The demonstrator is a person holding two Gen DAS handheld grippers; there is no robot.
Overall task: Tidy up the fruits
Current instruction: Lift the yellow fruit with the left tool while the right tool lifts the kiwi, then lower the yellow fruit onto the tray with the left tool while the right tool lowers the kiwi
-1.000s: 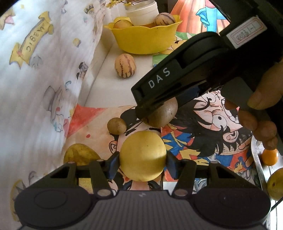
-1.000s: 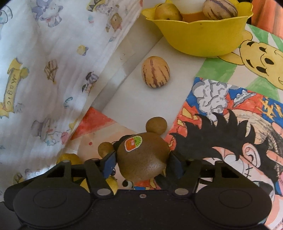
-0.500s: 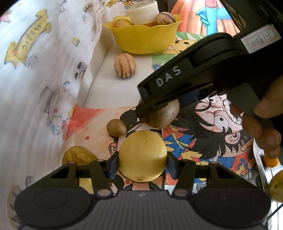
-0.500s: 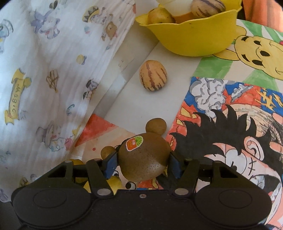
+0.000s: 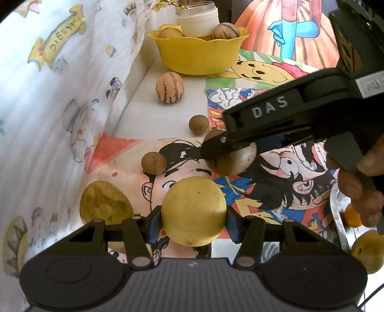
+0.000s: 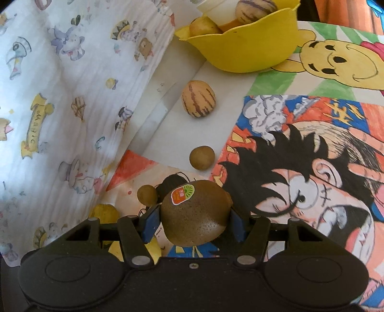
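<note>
My left gripper (image 5: 193,222) is shut on a round yellow fruit (image 5: 193,211), held above the cartoon mat. My right gripper (image 6: 195,224) is shut on a brown kiwi (image 6: 195,213) with a sticker; the kiwi also shows in the left wrist view (image 5: 230,158) ahead of my left gripper. A yellow bowl (image 5: 199,55) at the back holds a striped melon (image 5: 226,30), another fruit and a white jar (image 5: 197,20). It also shows in the right wrist view (image 6: 242,50). A striped melon (image 5: 170,87) lies loose in front of the bowl.
Two small brown round fruits (image 5: 198,124) (image 5: 153,163) and a yellow-green fruit (image 5: 105,206) lie on the mat. A printed cloth (image 5: 60,100) rises along the left. A metal tray (image 5: 337,216) at the right edge holds an orange fruit (image 5: 352,216) and a yellow fruit (image 5: 369,252).
Both grippers have lifted and moved forward with their fruits; the right gripper with the kiwi has shifted right and away. A second small brown fruit has come into the left wrist view.
</note>
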